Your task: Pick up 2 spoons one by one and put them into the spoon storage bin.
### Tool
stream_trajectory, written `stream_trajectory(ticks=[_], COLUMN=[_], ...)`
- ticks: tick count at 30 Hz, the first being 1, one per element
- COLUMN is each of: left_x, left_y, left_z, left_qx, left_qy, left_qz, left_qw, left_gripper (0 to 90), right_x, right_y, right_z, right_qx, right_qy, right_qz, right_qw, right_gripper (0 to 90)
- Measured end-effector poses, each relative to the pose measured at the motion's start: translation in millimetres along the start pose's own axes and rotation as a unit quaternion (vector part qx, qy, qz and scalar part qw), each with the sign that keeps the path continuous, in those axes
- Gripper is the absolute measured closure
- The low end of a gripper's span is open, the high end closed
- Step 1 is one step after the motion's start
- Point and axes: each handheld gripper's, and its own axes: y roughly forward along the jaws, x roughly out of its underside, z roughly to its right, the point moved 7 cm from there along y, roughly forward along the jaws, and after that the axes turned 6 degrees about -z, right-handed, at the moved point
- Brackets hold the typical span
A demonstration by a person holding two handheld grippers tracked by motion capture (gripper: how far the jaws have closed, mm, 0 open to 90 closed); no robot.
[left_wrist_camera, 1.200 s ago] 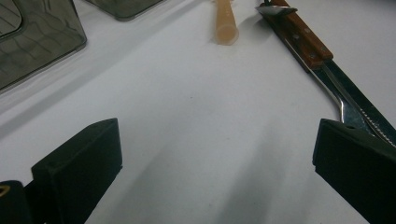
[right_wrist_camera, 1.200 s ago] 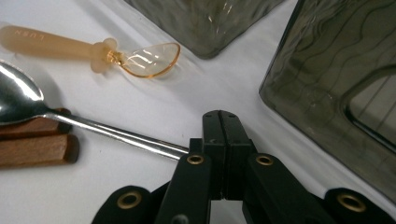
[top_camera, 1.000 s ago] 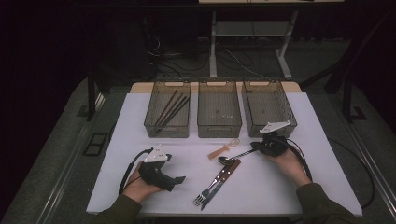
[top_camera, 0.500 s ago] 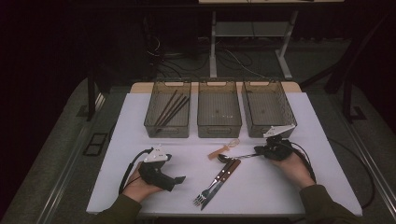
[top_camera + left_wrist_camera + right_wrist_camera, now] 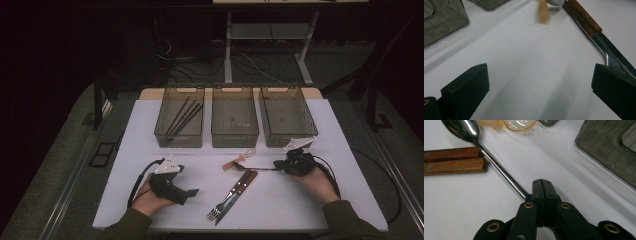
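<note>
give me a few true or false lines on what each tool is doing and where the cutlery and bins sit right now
1. The right tool is shut on the metal spoon's handle. True.
2. The left tool grips the fork. False: its jaws stand wide open over bare table, and the fork lies apart from it.
3. Dark sticks lie in the left bin. True.
4. The right bin holds the knife. False: the knife lies on the white table beside the fork.
5. Three bins stand in a row at the far side of the table. True.
</note>
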Motion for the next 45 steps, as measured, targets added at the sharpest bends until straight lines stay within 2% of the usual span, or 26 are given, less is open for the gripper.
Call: stream_trajectory(ticks=[12, 18, 19, 23, 27, 31, 33, 37, 45], left_x=[0.1, 0.2, 0.1, 0.1, -0.1, 0.1, 0.1, 0.1, 0.1], left_y=[0.2, 0.5, 0.5, 0.9, 1.4, 1.8, 1.8, 1.1, 1.6], left_z=[0.2, 0.0, 0.0, -0.2, -0.1, -0.3, -0.3, -0.3, -0.1], left_qx=[0.000, 0.001, 0.001, 0.000, 0.001, 0.001, 0.001, 0.001, 0.003], left_qy=[0.001, 0.003, 0.003, 0.004, 0.003, 0.002, 0.002, 0.003, 0.003], left_qz=[-0.001, -0.003, -0.003, -0.004, -0.003, -0.003, -0.003, -0.003, -0.003], left_qw=[1.0000, 1.0000, 1.0000, 1.0000, 1.0000, 1.0000, 1.0000, 1.0000, 1.0000], left_gripper=[0.6, 0.6, 0.6, 0.6, 0.6, 0.6, 0.6, 0.6, 0.6], right_x=[6.0, -0.4, -2.0, -13.7, -29.5, -45.6, -50.8, -60.7, -63.4], right_y=[-4.8, -8.1, -8.6, -10.3, -8.5, -4.6, -1.5, 8.5, 25.8], right_z=[-6.9, -7.3, -7.5, -11.9, -23.6, -37.4, -42.7, -52.8, -56.5], right_qx=[-0.007, -0.013, -0.018, -0.046, -0.081, -0.120, -0.125, -0.140, -0.153], right_qy=[-0.007, -0.002, 0.002, 0.007, 0.001, -0.006, -0.017, -0.024, -0.022], right_qz=[-0.002, 0.019, 0.024, 0.047, 0.065, 0.080, 0.079, 0.080, 0.069], right_qw=[1.0000, 0.9997, 0.9996, 0.9978, 0.9946, 0.9895, 0.9888, 0.9866, 0.9856], right_gripper=[89.5, 89.5, 89.4, 76.8, 63.7, 55.3, 53.5, 50.5, 47.7])
